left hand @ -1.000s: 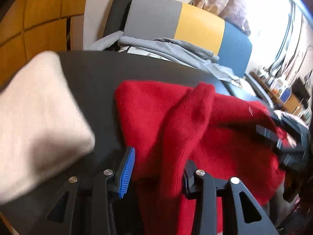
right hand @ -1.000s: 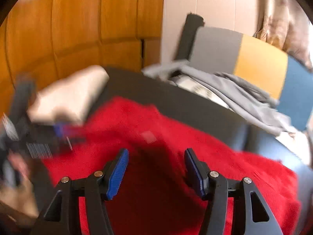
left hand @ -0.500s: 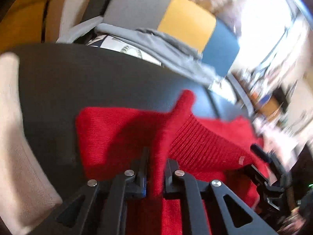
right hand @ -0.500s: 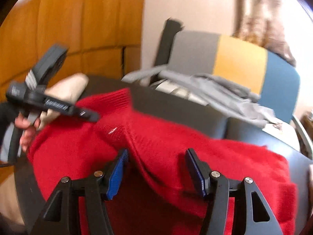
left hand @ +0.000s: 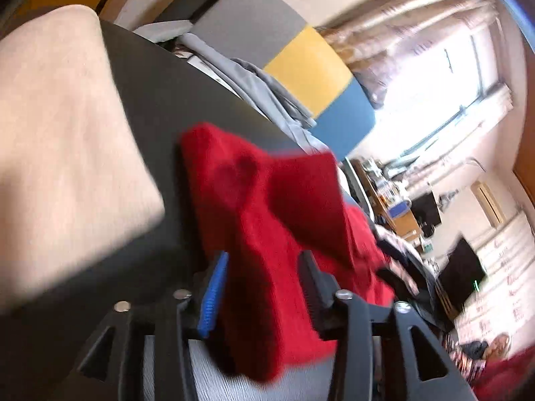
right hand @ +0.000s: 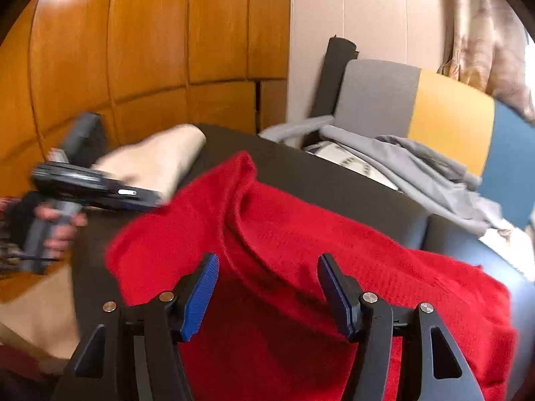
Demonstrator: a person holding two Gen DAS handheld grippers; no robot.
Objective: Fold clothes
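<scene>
Both grippers, left gripper (left hand: 264, 287) and right gripper (right hand: 267, 287), hang spread, pinching nothing, over rumpled red sweater (right hand: 301, 234) on dark table (right hand: 334, 180), seemingly between grabs.

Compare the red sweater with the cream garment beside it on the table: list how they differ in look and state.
The red sweater is bright red and lies rumpled, with a raised ridge of fabric; the cream garment is pale and sits as a compact, smooth bundle. The red sweater sprawls across the near part of the dark table, in front of both grippers; the cream garment lies off to the far left side. Both are soft knits resting on that table.
</scene>
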